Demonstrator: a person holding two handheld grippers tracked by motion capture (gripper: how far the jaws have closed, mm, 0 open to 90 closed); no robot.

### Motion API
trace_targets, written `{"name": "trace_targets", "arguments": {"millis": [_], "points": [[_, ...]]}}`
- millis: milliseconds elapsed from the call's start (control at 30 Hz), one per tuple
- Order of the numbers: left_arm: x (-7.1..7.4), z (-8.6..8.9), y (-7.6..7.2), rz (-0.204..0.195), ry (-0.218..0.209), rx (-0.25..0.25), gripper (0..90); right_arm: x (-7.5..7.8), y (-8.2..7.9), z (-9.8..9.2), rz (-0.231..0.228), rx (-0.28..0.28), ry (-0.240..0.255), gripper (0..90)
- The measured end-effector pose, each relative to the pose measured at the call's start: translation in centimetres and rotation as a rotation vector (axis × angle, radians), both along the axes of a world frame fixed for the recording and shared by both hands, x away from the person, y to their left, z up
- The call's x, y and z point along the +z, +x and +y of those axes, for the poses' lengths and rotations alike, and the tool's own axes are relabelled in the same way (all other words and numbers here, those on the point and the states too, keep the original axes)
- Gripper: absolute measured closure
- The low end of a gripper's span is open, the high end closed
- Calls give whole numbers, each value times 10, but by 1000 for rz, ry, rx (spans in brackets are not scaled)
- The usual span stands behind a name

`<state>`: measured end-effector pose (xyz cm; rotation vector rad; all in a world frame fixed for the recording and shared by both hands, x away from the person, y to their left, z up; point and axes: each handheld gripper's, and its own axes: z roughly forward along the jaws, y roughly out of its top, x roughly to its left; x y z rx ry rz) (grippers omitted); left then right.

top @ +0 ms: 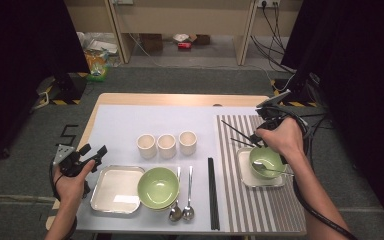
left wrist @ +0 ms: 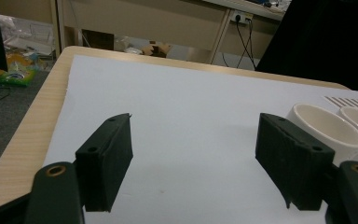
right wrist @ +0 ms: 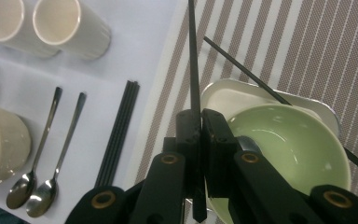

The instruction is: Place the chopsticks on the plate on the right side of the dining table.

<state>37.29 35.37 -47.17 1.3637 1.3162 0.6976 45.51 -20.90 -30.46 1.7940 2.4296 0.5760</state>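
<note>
My right gripper (top: 254, 140) (right wrist: 200, 116) hovers over the striped mat's far part, shut on a black chopstick (right wrist: 194, 70) that sticks out forward between its jaws. A second black chopstick (right wrist: 242, 70) slants across the far side of the small metal tray (top: 243, 172) (right wrist: 233, 95) and passes behind the green bowl (top: 267, 159) (right wrist: 289, 144) standing on it. A spoon (top: 275, 170) lies in that bowl. My left gripper (top: 94, 150) (left wrist: 193, 163) stays at the table's left edge, open and empty, over the white mat.
Three cream cups (top: 166, 145) stand in a row mid-table. In front of them are a metal tray (top: 116, 190), a green bowl (top: 158, 187), two spoons (top: 182, 210) and a pair of black chopsticks (top: 213, 195). The striped mat (top: 240, 210) covers the right side.
</note>
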Motion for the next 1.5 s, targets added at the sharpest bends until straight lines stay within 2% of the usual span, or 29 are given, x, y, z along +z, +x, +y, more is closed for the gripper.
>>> {"name": "trace_targets", "arguments": {"millis": [233,267,433,533,567,800,1033,1233,1367,1500], "points": [[0,0,0,-2,0,3,263,-1,6,-8,-23,57,-10,864],[0,0,0,-1,0,4,263,-1,6,-9,-32,56,4,865],[0,0,0,0,0,3,263,2,8,-16,-57,104,4,864],[0,0,0,0,0,3,263,3,10,-21,-74,147,6,864],[0,0,0,-1,0,4,263,2,12,-23,-82,179,5,864],[0,1,0,0,-2,7,263,2,16,-34,-136,308,-5,863],[0,0,0,-1,-1,8,263,1,20,-50,-159,314,-23,864],[0,0,0,-1,0,8,264,-6,25,-67,-180,384,-59,863],[-1,0,0,1,1,7,264,-10,27,-78,-222,435,-64,863],[-1,-1,0,1,1,5,264,-14,29,-87,-230,468,-75,863]]}}
